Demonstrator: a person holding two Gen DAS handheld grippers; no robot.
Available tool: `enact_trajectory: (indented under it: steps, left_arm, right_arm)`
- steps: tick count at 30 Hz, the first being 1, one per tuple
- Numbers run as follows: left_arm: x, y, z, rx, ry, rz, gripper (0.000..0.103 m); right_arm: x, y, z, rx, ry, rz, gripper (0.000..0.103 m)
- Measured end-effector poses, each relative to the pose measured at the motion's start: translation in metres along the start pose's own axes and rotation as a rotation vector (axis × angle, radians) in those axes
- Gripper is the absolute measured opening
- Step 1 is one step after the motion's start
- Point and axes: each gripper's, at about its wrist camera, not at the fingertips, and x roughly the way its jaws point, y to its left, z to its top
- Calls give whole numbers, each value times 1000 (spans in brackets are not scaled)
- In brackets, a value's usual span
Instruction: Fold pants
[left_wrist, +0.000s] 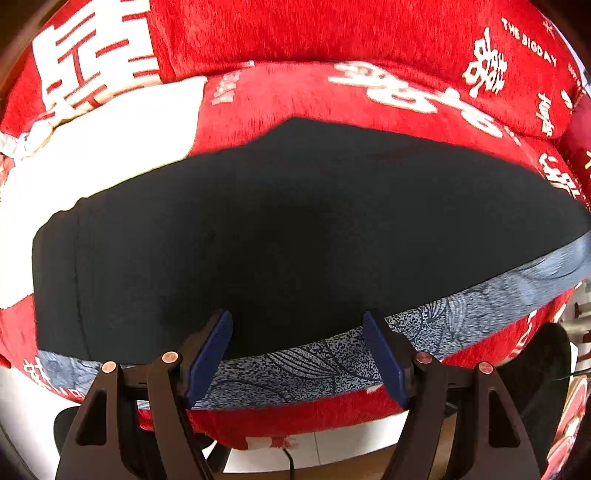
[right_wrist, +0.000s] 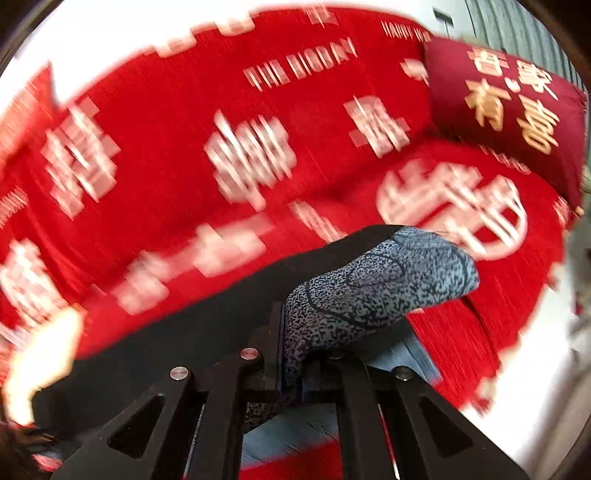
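Dark navy pants (left_wrist: 280, 236) lie spread flat on a red sofa seat, with a blue-grey speckled patterned band (left_wrist: 480, 306) along their near edge. My left gripper (left_wrist: 297, 354) hovers open above that near edge, blue pads apart, nothing between them. In the right wrist view my right gripper (right_wrist: 291, 354) is shut on the speckled band (right_wrist: 373, 291), which rises out of the jaws in a bunched fold. The dark pants fabric (right_wrist: 177, 332) trails off to the left from there. This view is motion-blurred.
The red sofa cover (left_wrist: 295, 37) with white characters fills both views. A white fabric patch (left_wrist: 92, 147) lies left of the pants. A dark red cushion (right_wrist: 509, 107) leans at the sofa's right end. Pale floor (left_wrist: 332, 446) and a black cable show below the seat's front.
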Motion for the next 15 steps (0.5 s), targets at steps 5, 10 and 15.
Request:
enact_trajectory:
  steps: [5,10,15]
  left_arm:
    - [5,4,-3,-2,14,2,74]
    - [4,5,-2,-14,10,0,74]
    - [6,2,-4,1,10,15,74]
  right_arm:
    - [56,-5,-35,-77,147,-118,8]
    - [53,-15,-30,-37,132,-89,13]
    - [39,-3,-25,-105,58,-133,13]
